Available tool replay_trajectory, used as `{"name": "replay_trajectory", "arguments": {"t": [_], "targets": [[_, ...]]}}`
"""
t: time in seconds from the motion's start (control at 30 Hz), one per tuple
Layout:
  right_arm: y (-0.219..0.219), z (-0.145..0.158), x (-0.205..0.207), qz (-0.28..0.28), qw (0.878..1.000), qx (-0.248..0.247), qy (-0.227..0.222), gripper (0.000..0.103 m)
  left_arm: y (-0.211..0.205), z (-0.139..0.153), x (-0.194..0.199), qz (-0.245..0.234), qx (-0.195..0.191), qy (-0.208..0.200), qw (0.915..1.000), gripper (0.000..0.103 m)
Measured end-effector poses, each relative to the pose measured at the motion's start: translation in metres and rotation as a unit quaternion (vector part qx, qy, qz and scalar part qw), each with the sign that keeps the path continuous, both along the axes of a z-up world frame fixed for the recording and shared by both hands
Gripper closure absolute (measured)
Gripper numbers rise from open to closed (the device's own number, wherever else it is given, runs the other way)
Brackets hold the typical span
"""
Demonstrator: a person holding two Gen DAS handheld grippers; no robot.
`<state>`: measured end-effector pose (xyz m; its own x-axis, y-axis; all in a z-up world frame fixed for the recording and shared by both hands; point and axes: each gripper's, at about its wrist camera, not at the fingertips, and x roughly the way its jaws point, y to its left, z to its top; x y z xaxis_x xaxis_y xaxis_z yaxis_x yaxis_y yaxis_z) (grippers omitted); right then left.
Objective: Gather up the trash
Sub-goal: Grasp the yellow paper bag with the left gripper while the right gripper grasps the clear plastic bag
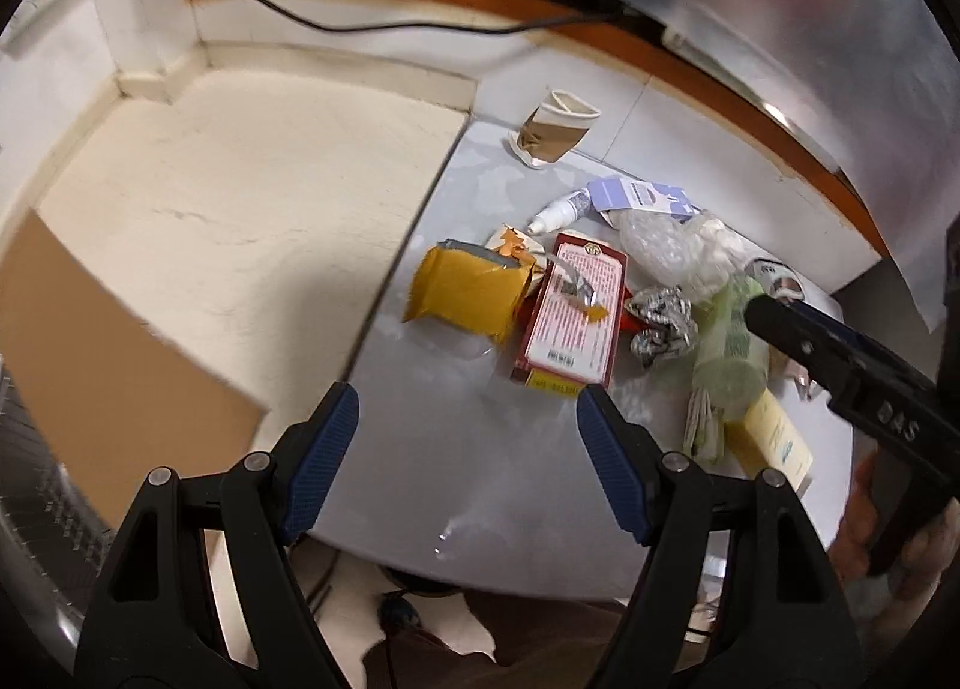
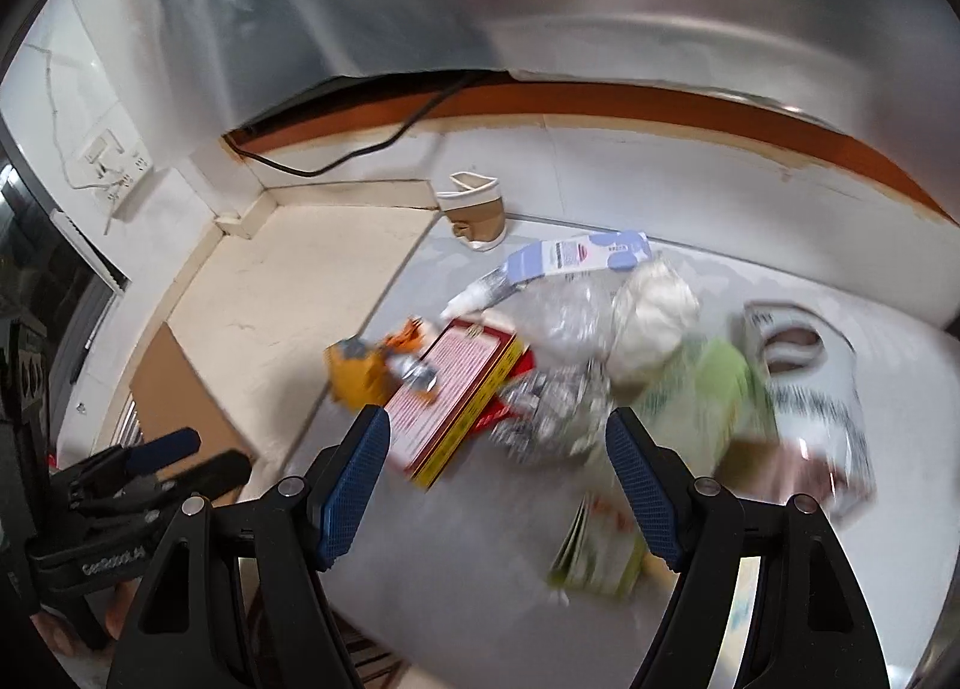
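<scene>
red box (image 1: 567, 317) flat on gray table (image 1: 468, 449), mid trash pile, long axis running near-to-far, barcode end nearest | yellow bag (image 1: 462, 293) touching its left | crushed cup (image 1: 555, 128) apart, by wall | left gripper (image 1: 468, 425) jaws wide, empty, above table | right gripper (image 2: 498, 455) jaws wide, empty, over foil wad (image 2: 540, 401)

Trash pile (image 1: 630, 305) on grey table: red box (image 1: 570, 311) flat, yellow packet (image 1: 465, 293) beside, crushed paper cup (image 1: 555, 134) apart.

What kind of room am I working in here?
Probably a home or small office corner: a grey table of trash against a white wall, a wall socket with a cable, and a crushed paper cup.
</scene>
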<state>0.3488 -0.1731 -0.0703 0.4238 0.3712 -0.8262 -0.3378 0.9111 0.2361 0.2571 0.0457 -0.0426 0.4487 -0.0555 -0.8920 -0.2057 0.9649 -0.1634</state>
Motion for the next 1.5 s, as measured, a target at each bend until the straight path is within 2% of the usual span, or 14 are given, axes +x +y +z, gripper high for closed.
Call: {"name": "replay_trajectory", "arguments": {"t": [0.23, 0.33, 0.53, 0.6, 0.73, 0.8, 0.83, 0.97, 1.23, 1.33, 1.5], "targets": [[0.02, -0.041, 0.083, 0.029, 0.999, -0.032, 0.019, 0.027, 0.019, -0.041, 0.056, 0.042, -0.058, 0.033, 0.9968, 0.031], [0.033, -0.061, 0.102, 0.04, 0.997, -0.056, 0.024, 0.027, 0.025, -0.057, 0.074, 0.053, -0.078, 0.046, 0.9945, 0.031], [0.05, -0.088, 0.115, 0.06, 0.993, -0.095, 0.033, 0.029, 0.029, -0.079, 0.099, 0.058, -0.097, 0.068, 0.9913, 0.031], [0.052, -0.094, 0.12, 0.063, 0.992, -0.1, 0.035, 0.033, 0.028, -0.085, 0.106, 0.058, -0.097, 0.073, 0.9909, 0.031], [0.053, -0.104, 0.126, 0.065, 0.992, -0.1, 0.041, 0.051, 0.029, -0.096, 0.113, 0.058, -0.099, 0.087, 0.9895, 0.031], [0.052, -0.107, 0.126, 0.066, 0.992, -0.093, 0.049, 0.067, 0.029, -0.102, 0.115, 0.06, -0.1, 0.096, 0.9886, 0.031], [0.051, -0.11, 0.127, 0.068, 0.992, -0.086, 0.056, 0.068, 0.029, -0.104, 0.115, 0.06, -0.1, 0.098, 0.9883, 0.031], [0.049, -0.109, 0.126, 0.07, 0.994, -0.064, 0.052, 0.072, 0.032, -0.11, 0.114, 0.064, -0.1, 0.101, 0.9877, 0.031], [0.047, -0.092, 0.116, 0.073, 0.996, -0.035, 0.031, 0.074, 0.044, -0.116, 0.112, 0.079, -0.113, 0.101, 0.9853, 0.031], [0.045, -0.087, 0.112, 0.071, 0.997, -0.027, 0.035, 0.074, 0.05, -0.11, 0.111, 0.082, -0.1, 0.095, 0.9871, 0.031], [0.041, -0.082, 0.111, 0.063, 0.997, -0.014, 0.039, 0.074, 0.062, -0.103, 0.113, 0.087, -0.058, 0.09, 0.9904, 0.031]]}}
